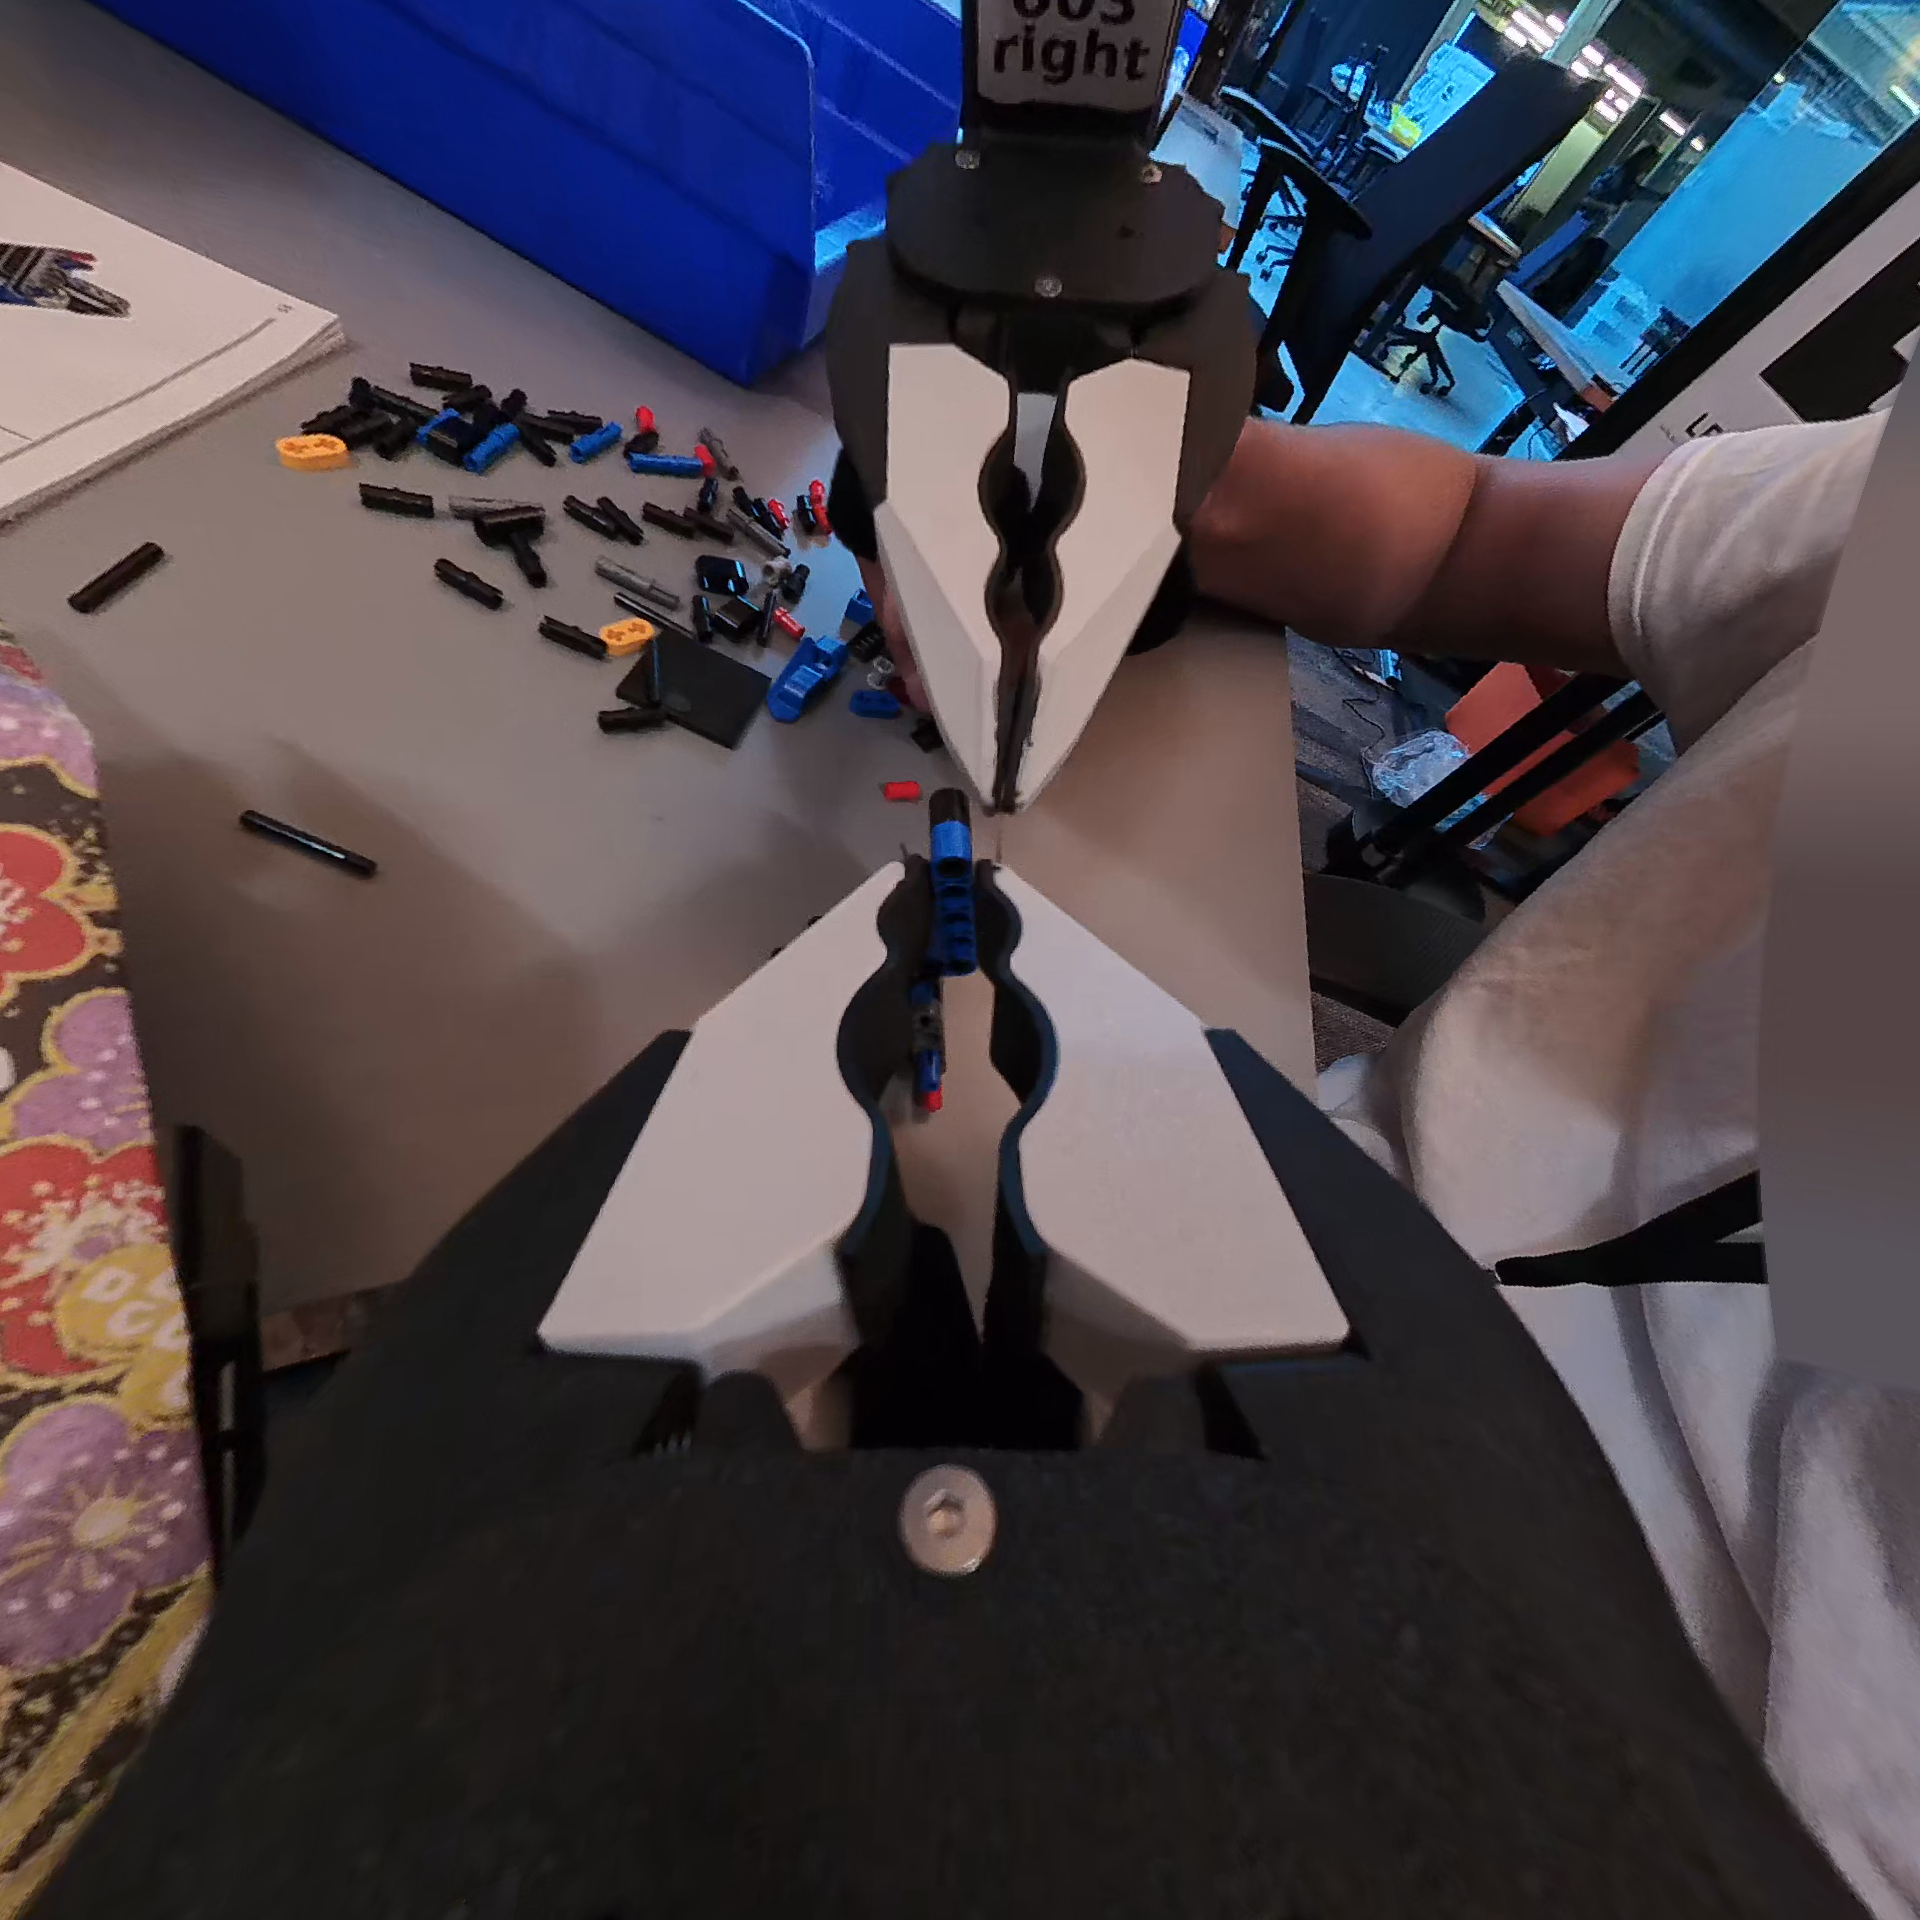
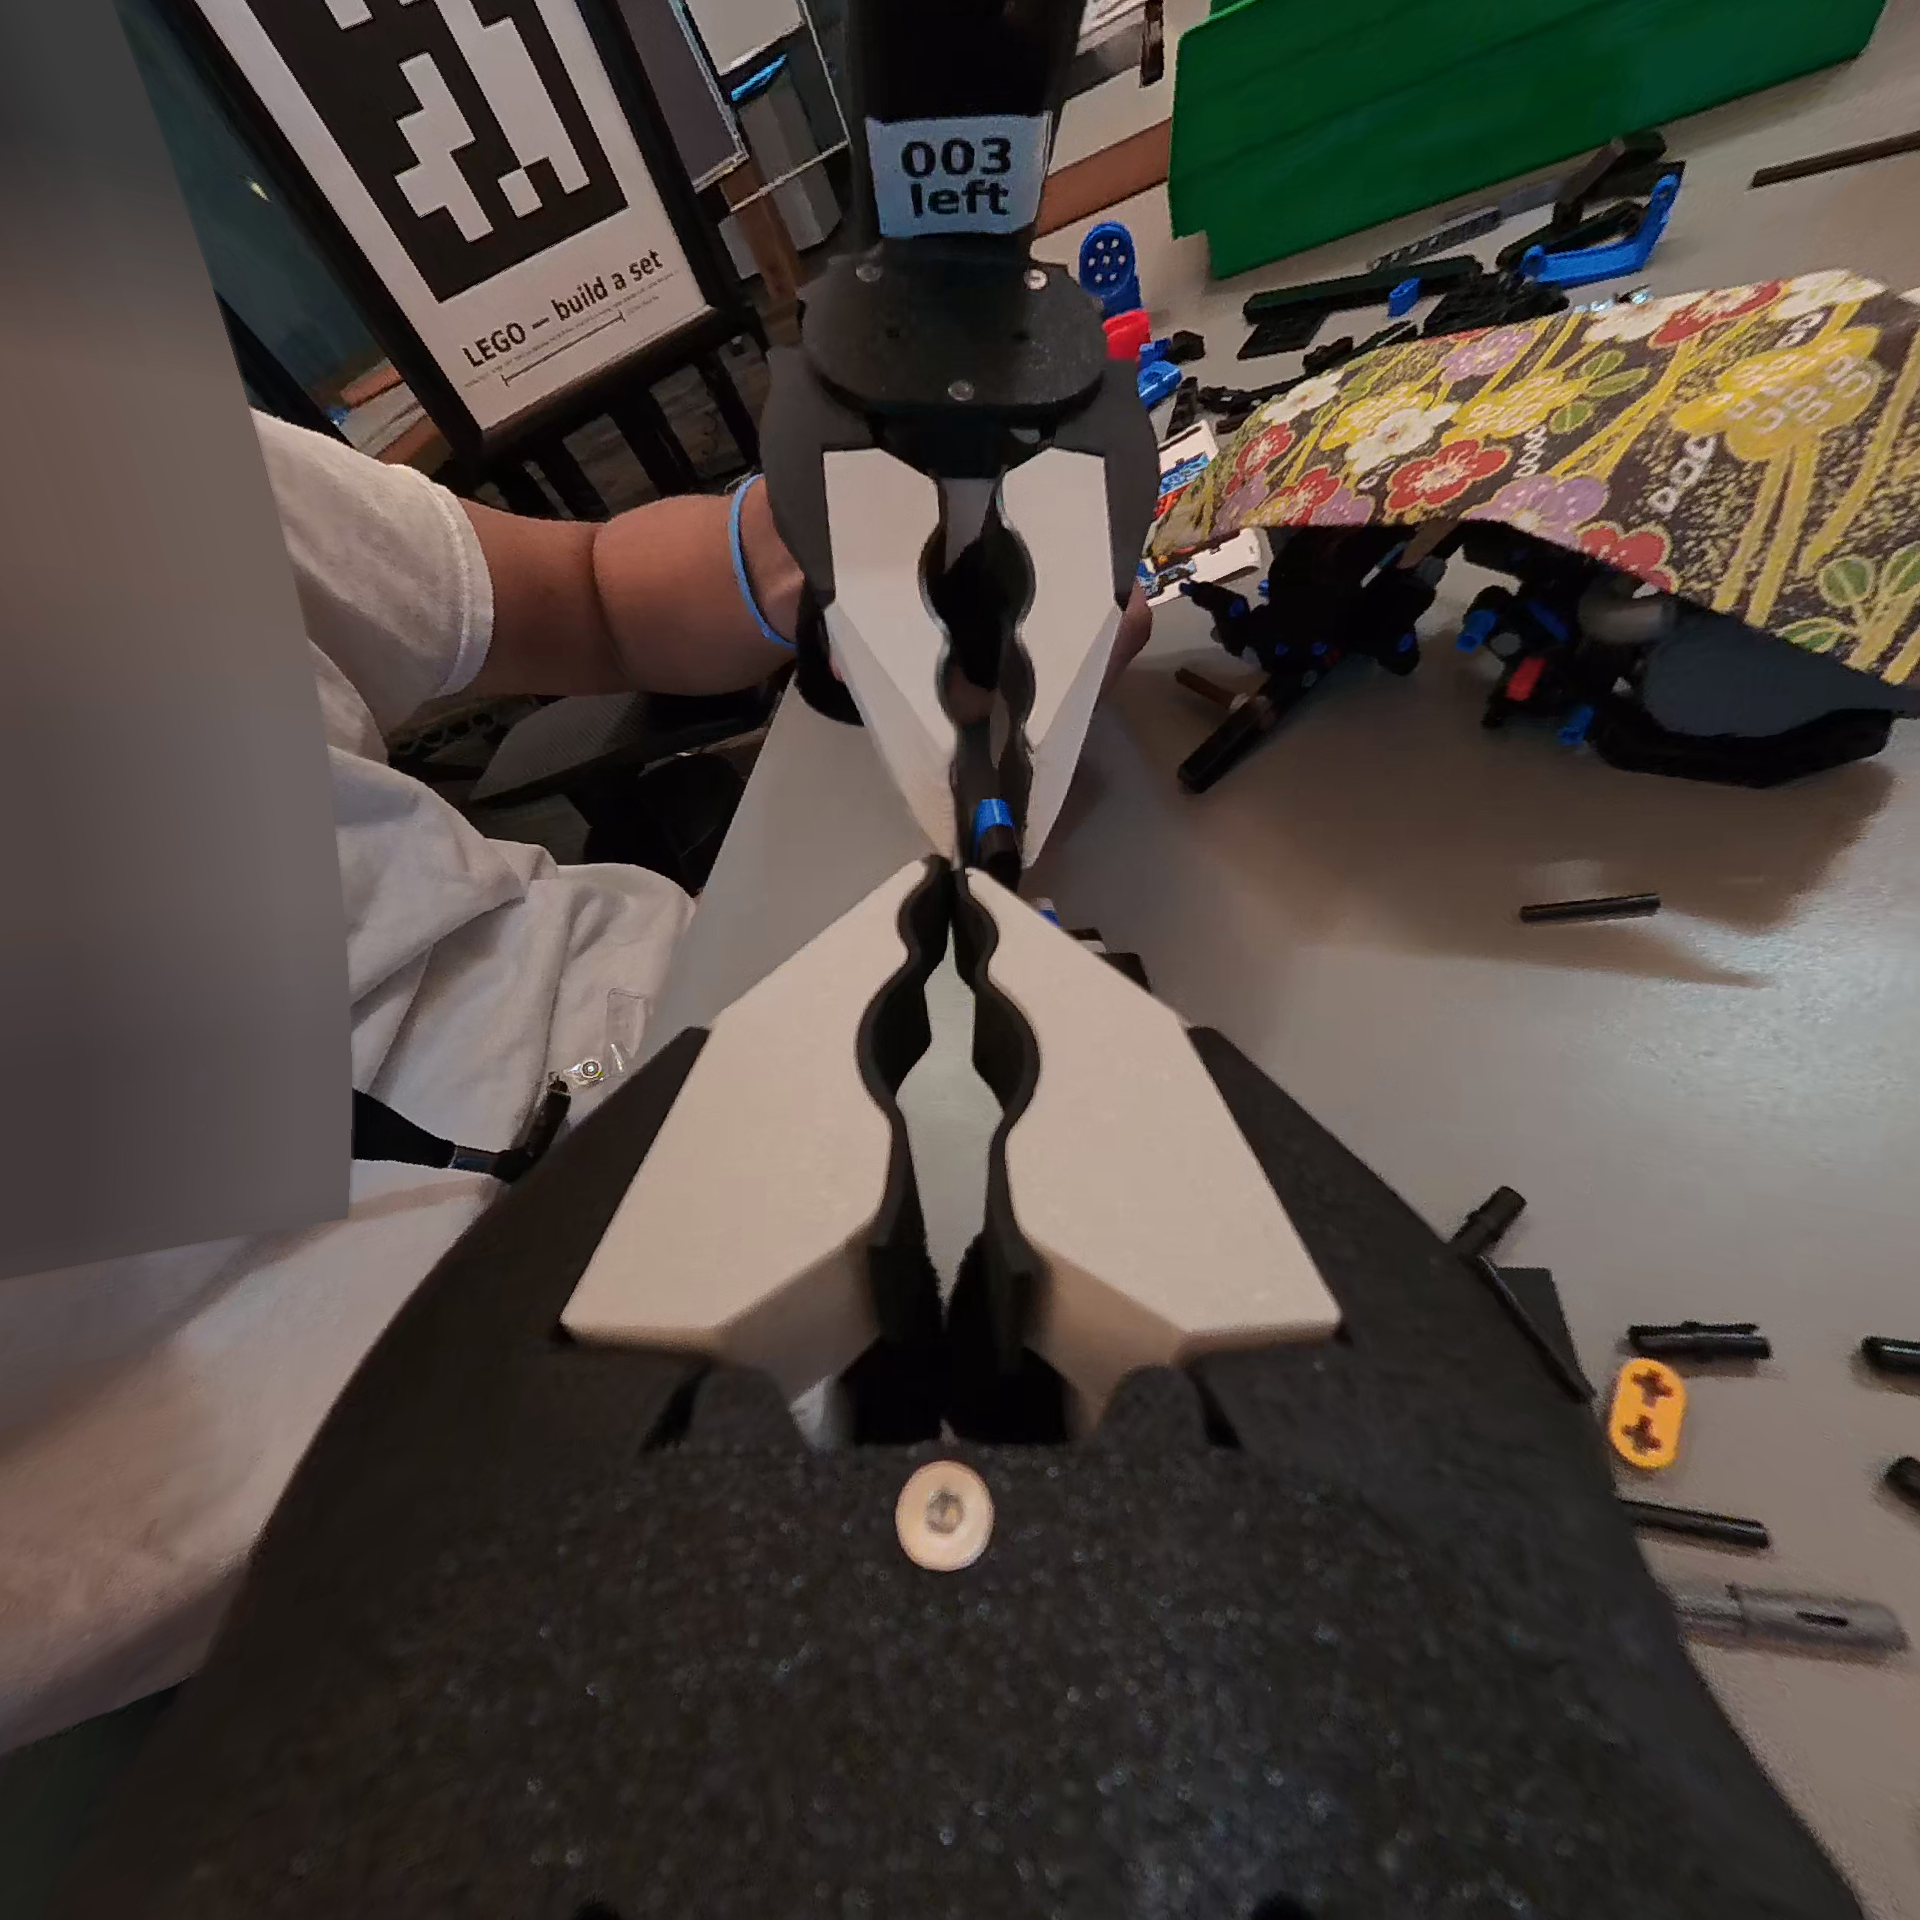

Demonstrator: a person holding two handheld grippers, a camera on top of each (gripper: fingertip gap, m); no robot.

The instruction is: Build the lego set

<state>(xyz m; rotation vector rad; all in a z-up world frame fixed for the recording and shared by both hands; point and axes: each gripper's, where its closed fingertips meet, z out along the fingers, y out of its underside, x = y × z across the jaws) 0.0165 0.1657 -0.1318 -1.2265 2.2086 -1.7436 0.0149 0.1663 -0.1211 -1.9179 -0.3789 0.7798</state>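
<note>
Grey and matte, the surface [image 1: 436, 935] carried a scatter of small black, blue and red lego pieces [image 1: 582, 520] toward its far side in the left wrist view, with an open instruction booklet [image 1: 135, 343] at the far left edge and a blue bin [image 1: 582, 156] behind them. A flowered cloth [image 2: 1621, 447] lay draped over a partly built black and blue model [image 2: 1538, 655], and a green bin [image 2: 1455, 114] stood beyond it.

Above the near edge of the surface, beside the person's white shirt [image 1: 1558, 1039], the two pairs of tongs met tip to tip. The left tongs [image 1: 951, 868] were pinched narrow on a blue lego beam [image 1: 951, 904], a slim studded piece with a black pin end. Its long axis ran along the fingers, and the black tip poked out past them, pointing straight toward the other tool. A dark stretch with a red end trailed back between the fingers.

The right tongs [image 2: 954, 868] were drawn together at the very tips, which sat just beside the beam's black end. I could not tell whether they pinched anything between them.

A loose black axle [image 1: 307, 842] lay alone near the left edge, and an orange link [image 2: 1645, 1413] lay among black pins at the right.
</note>
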